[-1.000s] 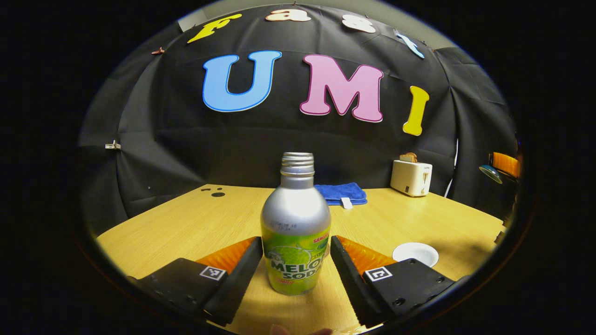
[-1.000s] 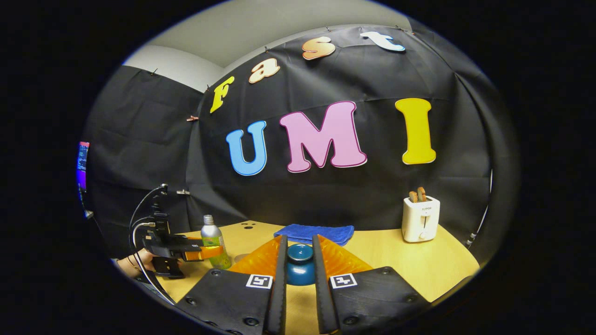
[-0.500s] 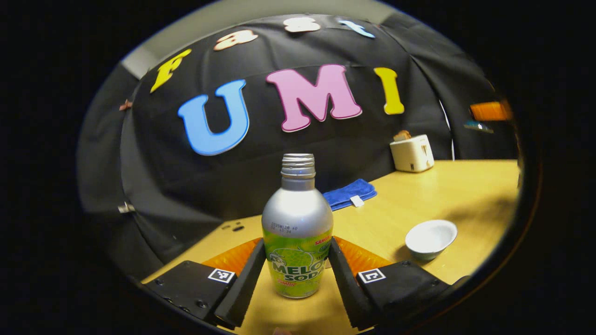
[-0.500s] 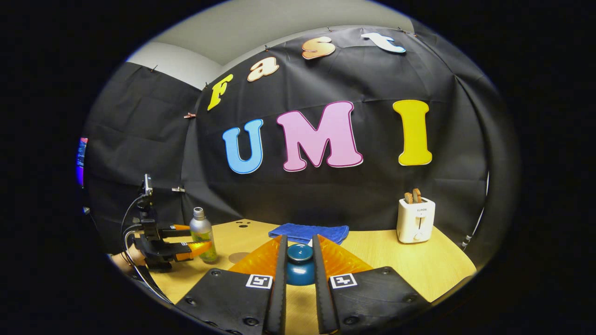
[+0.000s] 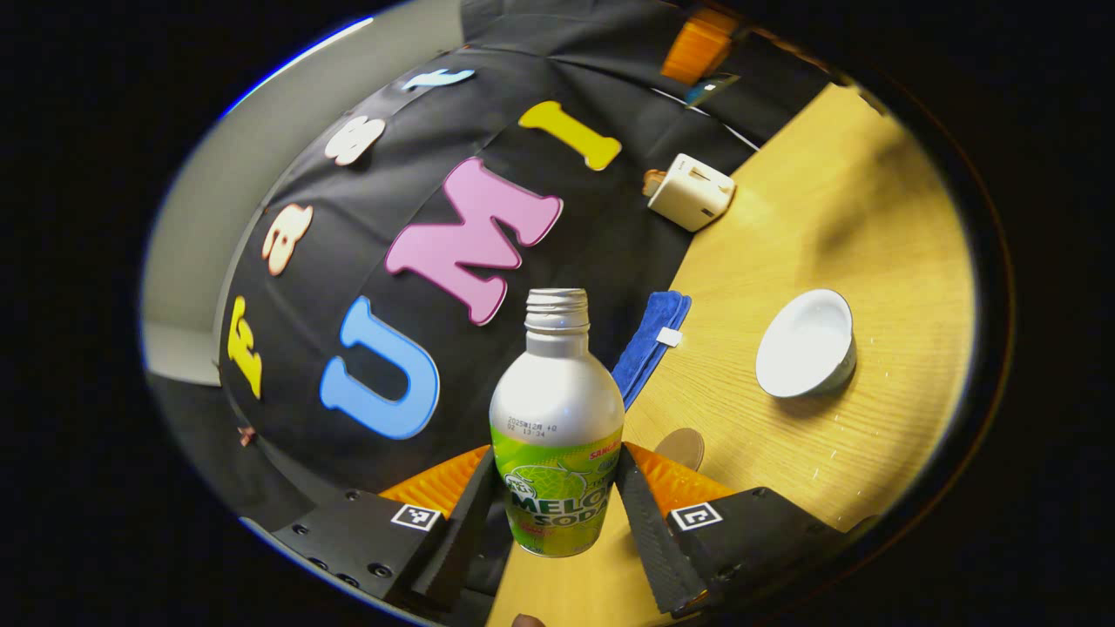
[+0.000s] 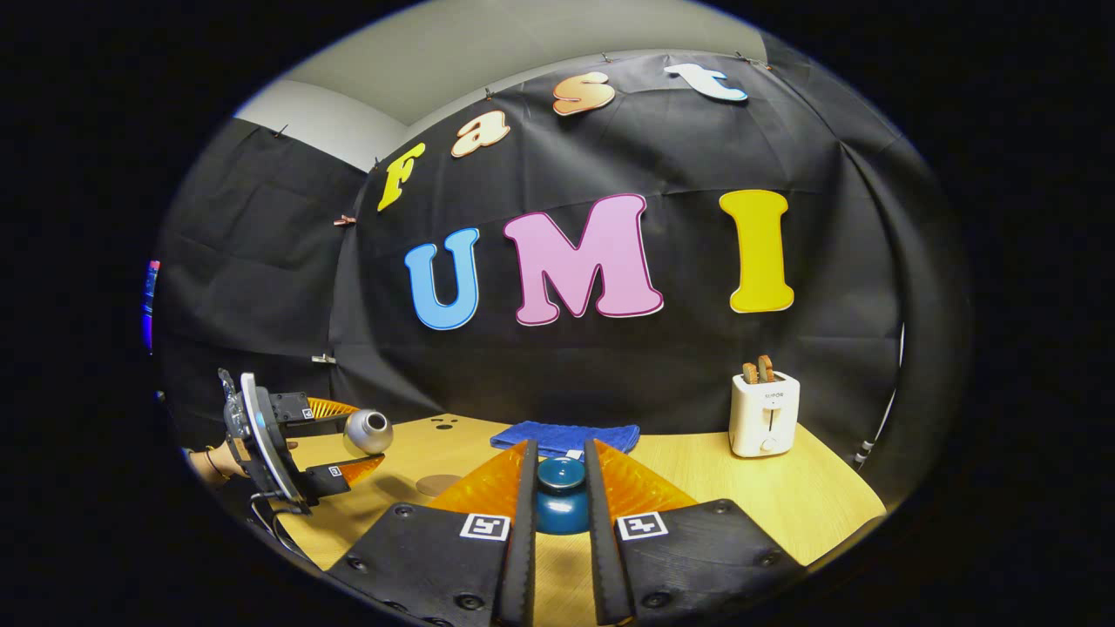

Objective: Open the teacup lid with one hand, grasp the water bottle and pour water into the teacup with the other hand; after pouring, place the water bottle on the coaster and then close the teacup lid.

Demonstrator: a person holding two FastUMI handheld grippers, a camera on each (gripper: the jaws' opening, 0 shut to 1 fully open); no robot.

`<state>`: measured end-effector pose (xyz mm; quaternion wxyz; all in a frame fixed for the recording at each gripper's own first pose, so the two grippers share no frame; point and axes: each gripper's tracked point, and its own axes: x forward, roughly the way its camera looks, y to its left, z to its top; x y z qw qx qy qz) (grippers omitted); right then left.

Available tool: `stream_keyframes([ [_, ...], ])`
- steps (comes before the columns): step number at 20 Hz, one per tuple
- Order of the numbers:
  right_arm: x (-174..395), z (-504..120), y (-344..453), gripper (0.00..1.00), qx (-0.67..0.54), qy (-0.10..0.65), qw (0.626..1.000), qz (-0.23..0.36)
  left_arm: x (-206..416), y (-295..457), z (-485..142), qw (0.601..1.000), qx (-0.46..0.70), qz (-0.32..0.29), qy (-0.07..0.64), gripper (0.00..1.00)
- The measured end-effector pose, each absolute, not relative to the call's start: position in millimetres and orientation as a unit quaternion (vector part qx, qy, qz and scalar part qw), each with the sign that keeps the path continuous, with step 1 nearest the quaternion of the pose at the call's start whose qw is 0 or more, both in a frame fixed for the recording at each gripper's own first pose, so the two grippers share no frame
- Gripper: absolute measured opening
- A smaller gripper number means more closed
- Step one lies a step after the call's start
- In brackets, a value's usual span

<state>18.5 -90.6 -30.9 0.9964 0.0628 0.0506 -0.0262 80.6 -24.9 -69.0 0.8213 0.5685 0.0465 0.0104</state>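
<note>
While left tongs (image 5: 550,509) clamp tilted bottle (image 5: 556,418), right tongs (image 6: 558,509) clamp lid (image 6: 561,505).

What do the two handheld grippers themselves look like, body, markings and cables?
Each gripper, left and right, has a black bolted body carrying two square black-and-white markers, with ribbed orange panels behind the fingers. Black cables trail from the left one.

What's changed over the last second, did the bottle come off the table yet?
Yes. The left gripper closed on the water bottle, lifted it and tipped it sideways, its open mouth now toward the teacup. The right gripper stayed clamped on the blue lid. Coaster, towel and toaster unmoved.
</note>
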Motion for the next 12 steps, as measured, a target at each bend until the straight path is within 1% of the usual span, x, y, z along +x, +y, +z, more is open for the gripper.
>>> stream_keyframes([
  [3, 18, -34, -91, 0.30, 0.067, 0.056, 0.996, -0.025, 80, -30, -81, 0.784, 0.618, -0.004, 0.057, 0.81],
  [8, 20, -39, -90, 0.30, 0.070, 0.061, 0.995, -0.019, 87, -33, -98, 0.710, 0.701, -0.017, 0.066, 0.80],
  [12, 20, -38, -91, 0.30, 0.066, 0.060, 0.996, -0.021, 88, -36, -102, 0.682, 0.728, -0.023, 0.065, 0.80],
])
